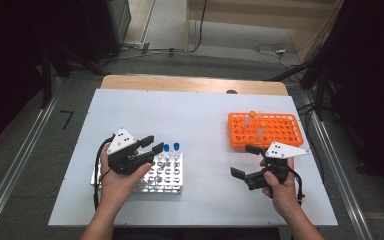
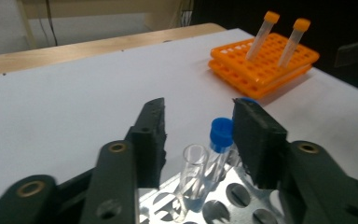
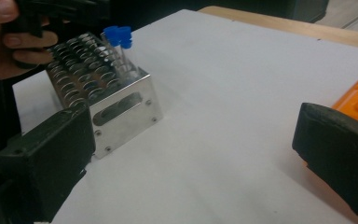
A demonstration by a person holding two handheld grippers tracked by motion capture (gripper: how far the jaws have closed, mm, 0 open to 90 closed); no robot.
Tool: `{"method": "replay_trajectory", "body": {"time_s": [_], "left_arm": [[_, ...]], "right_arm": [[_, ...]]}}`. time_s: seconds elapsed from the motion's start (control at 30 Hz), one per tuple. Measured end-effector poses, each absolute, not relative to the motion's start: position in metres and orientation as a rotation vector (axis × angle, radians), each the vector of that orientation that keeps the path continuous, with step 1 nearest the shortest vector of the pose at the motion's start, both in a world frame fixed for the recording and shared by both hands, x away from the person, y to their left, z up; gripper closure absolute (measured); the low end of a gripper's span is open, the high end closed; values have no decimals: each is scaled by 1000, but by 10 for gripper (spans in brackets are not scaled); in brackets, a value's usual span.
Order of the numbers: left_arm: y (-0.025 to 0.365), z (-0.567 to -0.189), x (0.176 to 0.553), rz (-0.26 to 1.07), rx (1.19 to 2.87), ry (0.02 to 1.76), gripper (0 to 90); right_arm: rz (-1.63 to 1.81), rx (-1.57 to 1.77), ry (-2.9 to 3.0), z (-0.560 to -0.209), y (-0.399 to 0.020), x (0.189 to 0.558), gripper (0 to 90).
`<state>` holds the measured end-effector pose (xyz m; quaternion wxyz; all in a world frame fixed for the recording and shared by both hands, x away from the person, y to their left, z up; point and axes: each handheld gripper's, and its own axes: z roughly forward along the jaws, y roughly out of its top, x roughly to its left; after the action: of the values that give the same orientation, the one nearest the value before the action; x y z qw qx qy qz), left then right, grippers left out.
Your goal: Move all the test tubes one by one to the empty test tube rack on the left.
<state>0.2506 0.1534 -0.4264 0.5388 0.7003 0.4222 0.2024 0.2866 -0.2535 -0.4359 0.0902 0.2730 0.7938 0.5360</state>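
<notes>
Item: metal rack [image 1: 172, 181], near left of the desk [image 1: 200, 115], holding blue-capped tubes [image 1: 171, 148] at its far right corner and one uncapped clear tube [image 2: 193, 173] just near them

My left hand-held gripper [image 1: 149, 146] hovers over the rack's far side, jaws partly apart; in the left gripper view the clear tube and one blue cap [image 2: 221, 134] stand in the gap between the pads, and neither pad presses on them. Nothing gripped

My left hand [image 1: 117, 180] wraps the gripper body from the near side, forearm coming in from the near edge, jaws pointing far and right

My right hand-held gripper [image 1: 245, 161] sits near right, jaws wide apart and bare, just near the orange rack [image 1: 280, 131]; right hand [image 1: 280, 187] grips it from below, jaws aimed left toward the metal rack

Orange rack: far right of the desk, two orange-capped tubes [image 2: 279, 35] leaning in it

Markings: no legible writing on racks, tubes or grippers
</notes>
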Motion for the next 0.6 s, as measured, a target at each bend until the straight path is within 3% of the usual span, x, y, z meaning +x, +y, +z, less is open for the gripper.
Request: {"method": "replay_trajectory", "body": {"time_s": [0.4,0.47,0.6], "left_arm": [[160,-425,246,384,1617,990,41],[159,-426,245,356,1632,961,0],[158,-427,243,332,1630,924,0]], "right_arm": [[1578,910,2227,-423,-293,301,0],[1567,923,2209,-422,-299,303,0],[1567,959,2173,-420,-311,311,0]]}}
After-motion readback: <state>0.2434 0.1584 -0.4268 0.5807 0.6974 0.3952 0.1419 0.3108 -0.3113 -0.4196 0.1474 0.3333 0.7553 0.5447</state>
